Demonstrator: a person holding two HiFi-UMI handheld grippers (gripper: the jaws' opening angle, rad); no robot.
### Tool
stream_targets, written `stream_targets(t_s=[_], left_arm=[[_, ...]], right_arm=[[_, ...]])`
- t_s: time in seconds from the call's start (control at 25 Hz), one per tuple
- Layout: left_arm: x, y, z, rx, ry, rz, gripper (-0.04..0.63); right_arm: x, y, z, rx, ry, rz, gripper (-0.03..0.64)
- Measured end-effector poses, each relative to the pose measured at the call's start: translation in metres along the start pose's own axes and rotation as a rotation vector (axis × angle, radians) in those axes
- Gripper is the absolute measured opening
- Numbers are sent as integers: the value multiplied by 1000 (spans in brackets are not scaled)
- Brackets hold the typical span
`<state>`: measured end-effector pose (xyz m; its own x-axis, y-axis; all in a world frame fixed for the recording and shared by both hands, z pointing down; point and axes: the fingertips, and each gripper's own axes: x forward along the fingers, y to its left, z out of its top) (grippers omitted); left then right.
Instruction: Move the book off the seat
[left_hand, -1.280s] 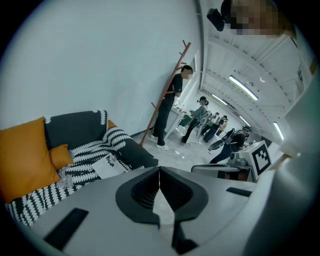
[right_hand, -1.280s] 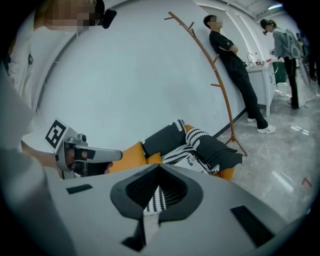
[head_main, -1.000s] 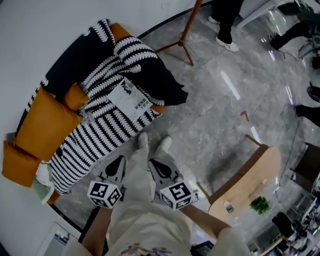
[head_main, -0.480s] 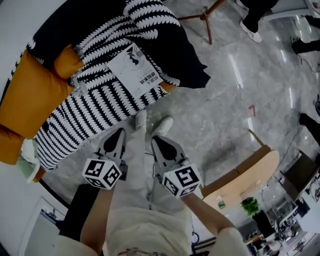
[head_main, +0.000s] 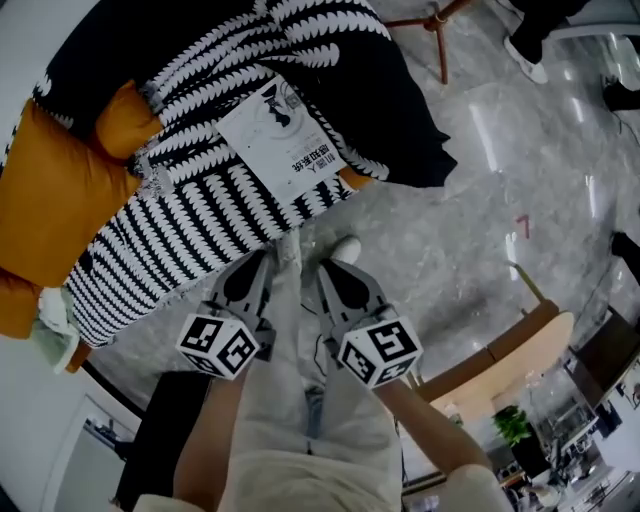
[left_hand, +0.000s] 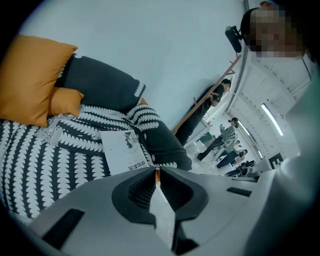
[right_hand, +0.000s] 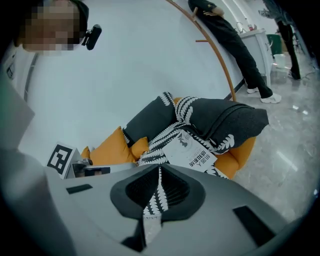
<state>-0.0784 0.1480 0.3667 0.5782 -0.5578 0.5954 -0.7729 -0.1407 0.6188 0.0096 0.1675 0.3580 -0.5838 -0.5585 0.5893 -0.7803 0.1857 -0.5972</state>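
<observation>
A white book (head_main: 283, 137) with dark print lies flat on the black-and-white patterned blanket (head_main: 190, 225) that covers the orange sofa seat. It also shows in the left gripper view as the book (left_hand: 125, 151) and in the right gripper view as the book (right_hand: 191, 154). My left gripper (head_main: 266, 262) and right gripper (head_main: 326, 270) hang side by side in front of the sofa, just short of its front edge and below the book. Both are shut and hold nothing.
Orange cushions (head_main: 60, 195) sit at the sofa's left end, a dark throw (head_main: 400, 110) drapes its right end. A wooden stand leg (head_main: 430, 20) rises behind. A round wooden table (head_main: 500, 375) with a small plant (head_main: 512, 425) is at right. People stand in the background.
The head view has drawn closer to the sofa; the book now sits larger and nearer the centre. Both grippers have moved forward toward the seat's front edge, still shut.
</observation>
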Motion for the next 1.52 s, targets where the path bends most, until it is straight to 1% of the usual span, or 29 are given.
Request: stream_targets(t_s=[0.08, 0.16, 0.24, 0.32, 0.44, 0.56, 0.68, 0.88, 1.12, 1.32, 1.52], left_arm=[[11, 12, -2, -18, -6, 4, 11], [22, 24, -3, -14, -3, 8, 13], [29, 32, -7, -2, 16, 14, 44], [36, 40, -8, -26, 18, 13, 62], [47, 58, -11, -68, 11, 10, 75], [60, 72, -20, -93, 19, 10, 90], [75, 84, -24, -109, 19, 1, 101], [97, 98, -39, -128, 38, -34, 130], [115, 121, -50, -132, 52, -30, 133], [128, 133, -52, -131, 62, -27, 133], [134, 143, -55, -136, 70, -30, 133]], right_arm=[[14, -12, -5, 33, -9, -8, -3], [28, -22, -9, 64, -9, -13, -3], [36, -27, -11, 88, 3, -14, -3], [45, -33, -10, 111, 4, -19, -2], [66, -43, -17, 175, -12, -25, 2], [84, -54, -27, 230, -5, -28, 61], [101, -69, -36, 272, -13, -36, 67], [121, -98, -56, 326, -22, -73, 75], [148, -124, -83, 364, -17, -89, 80], [165, -137, -100, 404, -10, -73, 83], [180, -139, -104, 423, -16, -53, 98]])
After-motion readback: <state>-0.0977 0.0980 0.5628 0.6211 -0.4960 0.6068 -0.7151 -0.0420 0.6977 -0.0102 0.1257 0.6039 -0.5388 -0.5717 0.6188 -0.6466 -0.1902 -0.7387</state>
